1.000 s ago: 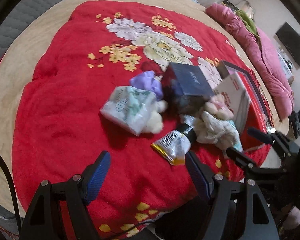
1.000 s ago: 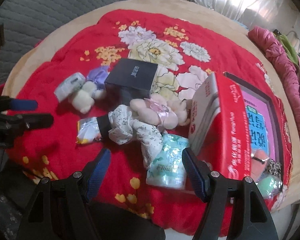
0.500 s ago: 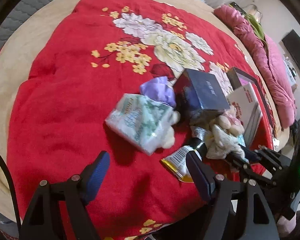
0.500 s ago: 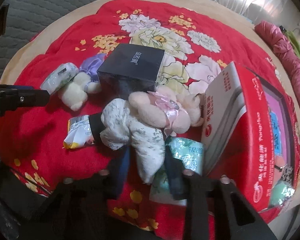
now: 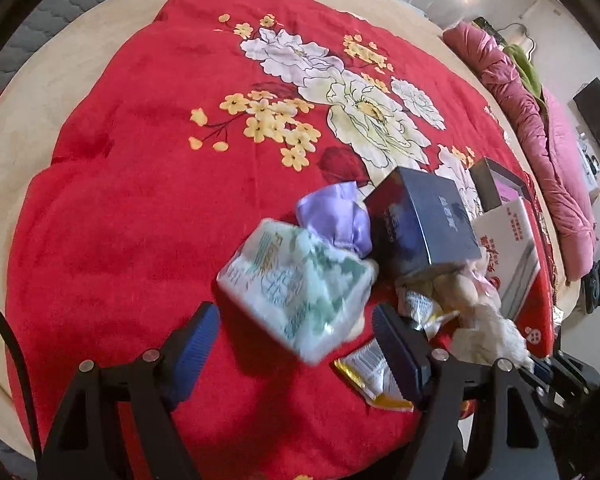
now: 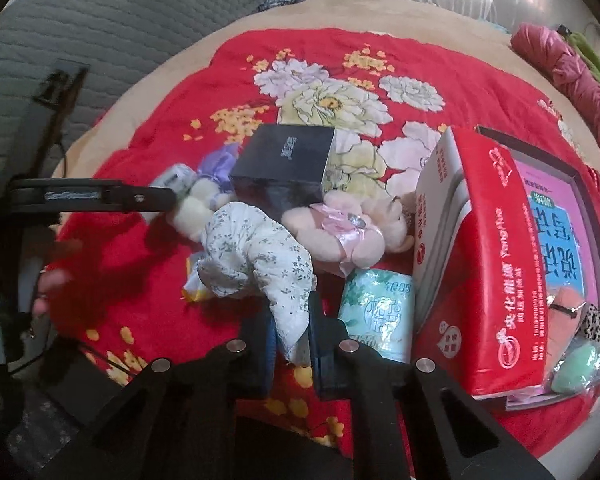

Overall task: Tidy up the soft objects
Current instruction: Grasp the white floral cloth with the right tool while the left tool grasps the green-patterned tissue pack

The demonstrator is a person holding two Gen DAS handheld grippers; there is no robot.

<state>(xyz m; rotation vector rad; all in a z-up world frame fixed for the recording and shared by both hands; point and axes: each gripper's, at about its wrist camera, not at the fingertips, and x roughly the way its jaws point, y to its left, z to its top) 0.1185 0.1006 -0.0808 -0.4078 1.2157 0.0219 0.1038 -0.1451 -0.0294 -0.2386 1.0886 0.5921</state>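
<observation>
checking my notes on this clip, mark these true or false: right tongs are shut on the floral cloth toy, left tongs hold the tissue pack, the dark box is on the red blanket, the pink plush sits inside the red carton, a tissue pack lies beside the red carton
1. The right tongs are shut on the floral cloth toy. True.
2. The left tongs hold the tissue pack. False: they stand open, the pack lies between them ungripped.
3. The dark box is on the red blanket. True.
4. The pink plush sits inside the red carton. False: it lies on the blanket beside the carton.
5. A second tissue pack lies beside the red carton. True.
</observation>
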